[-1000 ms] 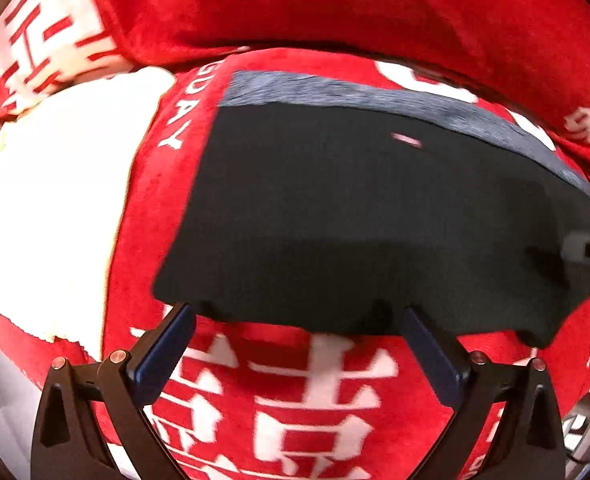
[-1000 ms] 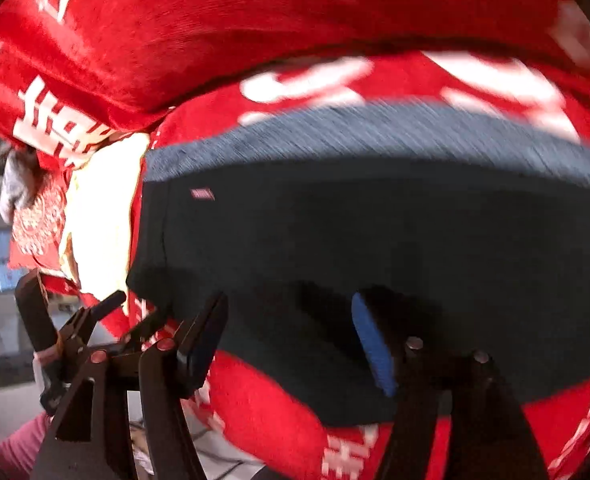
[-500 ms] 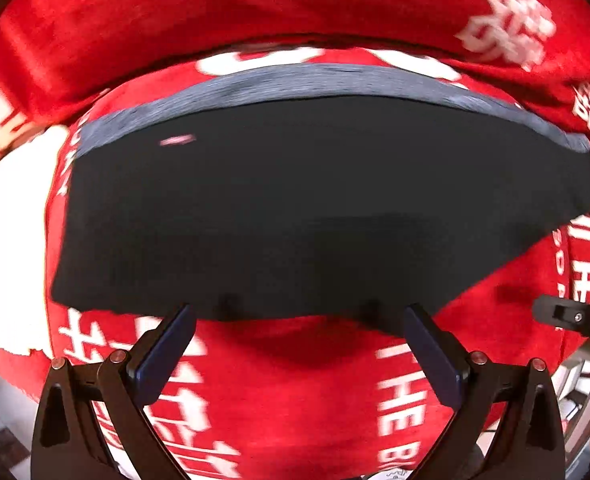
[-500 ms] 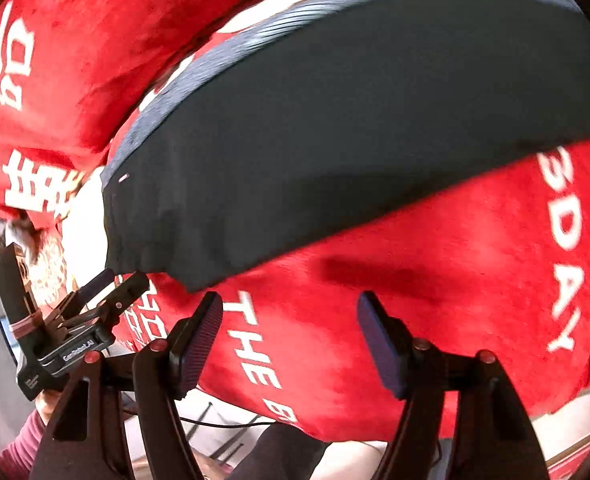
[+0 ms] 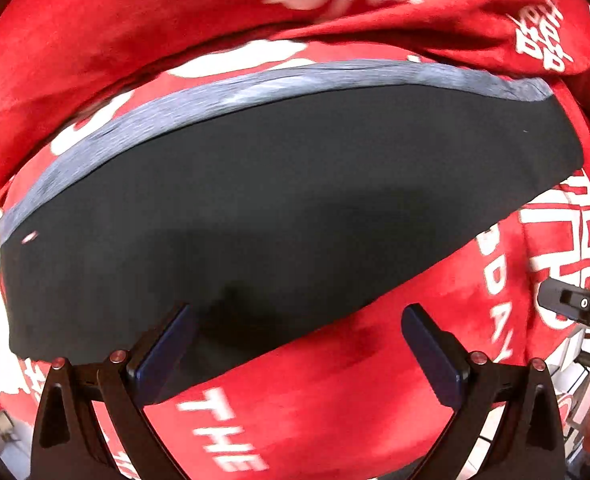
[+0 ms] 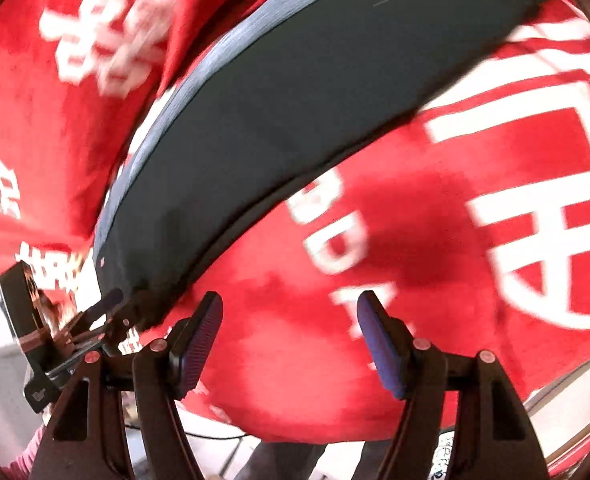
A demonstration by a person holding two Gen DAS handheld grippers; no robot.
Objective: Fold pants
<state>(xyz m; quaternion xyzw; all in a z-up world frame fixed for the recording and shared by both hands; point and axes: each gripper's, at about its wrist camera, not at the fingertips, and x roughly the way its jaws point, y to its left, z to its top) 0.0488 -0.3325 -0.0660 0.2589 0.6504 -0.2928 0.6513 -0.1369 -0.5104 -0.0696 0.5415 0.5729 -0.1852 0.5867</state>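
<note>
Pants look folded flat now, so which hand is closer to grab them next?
Probably left: the left gripper sits open at the pants near edge, while the right gripper is over red blanket.

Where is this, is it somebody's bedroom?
Probably a home, perhaps a bed or sofa, though no furniture shows. Dark folded pants with a grey waistband lie on a fuzzy red blanket with white lettering, and a bunched red fold rises behind.

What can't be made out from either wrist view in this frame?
- How many layers the folded pants have: only the top face and grey waistband show.
- Blanket lettering: motion-blurred in both views, cut by the frame edge.
- The small tag on the pants, left wrist view: too small and blurred.
- Right gripper in the left view: cut by the edge.
</note>
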